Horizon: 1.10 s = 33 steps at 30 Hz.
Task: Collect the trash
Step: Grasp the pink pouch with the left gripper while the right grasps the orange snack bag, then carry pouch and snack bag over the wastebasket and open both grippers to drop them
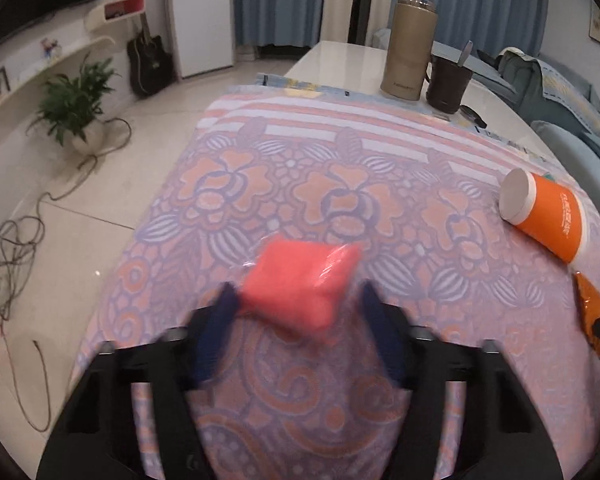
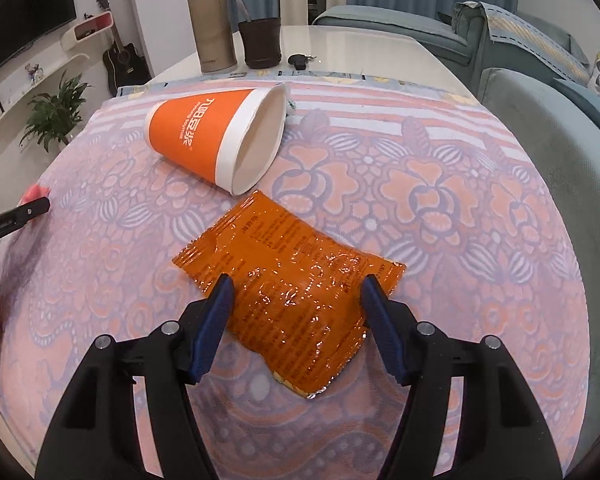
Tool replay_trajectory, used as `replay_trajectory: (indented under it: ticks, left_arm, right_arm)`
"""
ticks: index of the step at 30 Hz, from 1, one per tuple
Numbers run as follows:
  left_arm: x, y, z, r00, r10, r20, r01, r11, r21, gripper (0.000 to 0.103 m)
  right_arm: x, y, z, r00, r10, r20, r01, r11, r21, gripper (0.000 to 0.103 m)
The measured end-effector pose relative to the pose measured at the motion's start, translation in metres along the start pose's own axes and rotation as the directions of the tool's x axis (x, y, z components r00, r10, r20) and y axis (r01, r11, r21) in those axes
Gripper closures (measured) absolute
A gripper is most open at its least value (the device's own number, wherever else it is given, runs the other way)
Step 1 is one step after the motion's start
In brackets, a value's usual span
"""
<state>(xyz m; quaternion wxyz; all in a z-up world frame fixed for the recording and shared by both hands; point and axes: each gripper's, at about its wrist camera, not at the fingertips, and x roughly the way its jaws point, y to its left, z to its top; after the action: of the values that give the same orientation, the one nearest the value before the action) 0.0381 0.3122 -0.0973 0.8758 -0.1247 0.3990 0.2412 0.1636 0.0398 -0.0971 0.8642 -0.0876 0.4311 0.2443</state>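
Between the left gripper's [image 1: 296,304] jaws a pink packet [image 1: 302,284] sits, apparently touched but not clearly pinched. The right gripper's [image 2: 296,300] jaws stand wide astride the orange wrapper [image 2: 288,296]. Beyond them the paper cup [image 2: 220,140] lies on the bench [image 2: 420,240]; nothing seems collected yet.

This is a home living room: an acoustic guitar [image 1: 146,62] leans by the wall, a potted plant [image 1: 74,106] stands on the tiled floor, blue curtains [image 1: 278,0] hang behind, and a teal sofa [image 2: 512,32] sits beside the cloth-covered table [image 1: 340,56].

Left tool [image 1: 296,300] perhaps gripping, right tool [image 2: 296,292] open
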Motion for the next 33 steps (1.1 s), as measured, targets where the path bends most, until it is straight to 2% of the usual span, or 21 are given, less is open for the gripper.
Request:
replay_trajectory:
  ticks: [4,7,10,15,19,20,23,25,26,27,28,30,33]
  left_arm:
    - [-0.005,0.0,-0.003,1.0,0.015,0.022,-0.015,1.0,0.001,0.063]
    - [-0.009,0.0,-0.004,0.999,0.0,0.038,0.0,1.0,0.005,0.063]
    - [-0.007,0.0,-0.004,0.999,-0.009,0.034,0.008,1.0,0.008,0.063]
    - [-0.007,-0.004,-0.004,0.999,-0.025,0.039,0.024,0.999,0.028,0.063]
    - [-0.008,-0.004,-0.005,0.999,-0.026,0.038,0.025,0.999,0.024,0.063]
    - [-0.008,-0.004,-0.005,0.999,-0.026,0.039,0.025,0.999,0.024,0.063]
    - [-0.009,-0.004,-0.006,0.999,-0.028,0.044,0.026,0.999,0.026,0.063]
    - [-0.012,-0.005,-0.005,0.998,-0.034,0.055,0.032,0.999,0.029,0.064]
    - [-0.014,-0.005,-0.005,0.997,-0.038,0.063,0.036,0.999,0.028,0.064]
    - [-0.016,-0.006,-0.006,0.996,-0.057,0.064,0.055,0.998,0.024,0.064]
    - [-0.019,-0.008,-0.007,0.995,-0.078,0.062,0.077,0.997,0.02,0.064]
    - [-0.024,-0.015,-0.01,0.993,-0.1,0.063,0.1,0.995,0.007,0.064]
    - [-0.04,-0.041,-0.018,0.981,-0.183,0.067,0.182,0.983,0.021,0.064]
  right_arm:
    - [0.003,0.003,0.0,1.0,-0.012,-0.016,0.012,1.0,-0.013,0.034]
    - [0.009,0.008,0.0,0.999,-0.013,-0.043,0.011,0.999,-0.038,0.026]
    - [0.01,0.012,0.0,0.999,-0.025,-0.047,0.022,0.998,-0.057,0.024]
    - [0.008,0.015,-0.002,0.998,0.015,-0.055,-0.019,0.997,-0.07,0.016]
    - [0.01,0.017,-0.002,0.998,0.004,-0.06,-0.008,0.997,-0.073,0.017]
    - [0.01,0.015,-0.002,0.998,0.001,-0.058,-0.005,0.998,-0.067,0.021]
    - [0.006,0.01,-0.001,0.999,-0.017,-0.029,0.016,0.999,-0.041,0.045]
    - [0.004,0.007,-0.002,1.0,-0.022,-0.017,0.022,0.999,-0.027,0.065]
    - [0.002,0.004,-0.002,1.0,-0.019,-0.011,0.019,1.0,-0.013,0.071]
    - [0.001,0.001,-0.002,1.0,-0.007,-0.004,0.007,1.0,-0.001,0.08]
    - [-0.002,-0.001,-0.002,1.0,0.009,0.004,-0.009,1.0,0.009,0.093]
    - [-0.008,-0.006,-0.003,0.999,0.031,0.033,-0.031,0.999,0.026,0.097]
    - [-0.015,-0.013,-0.004,0.997,0.054,0.052,-0.056,0.997,0.049,0.098]
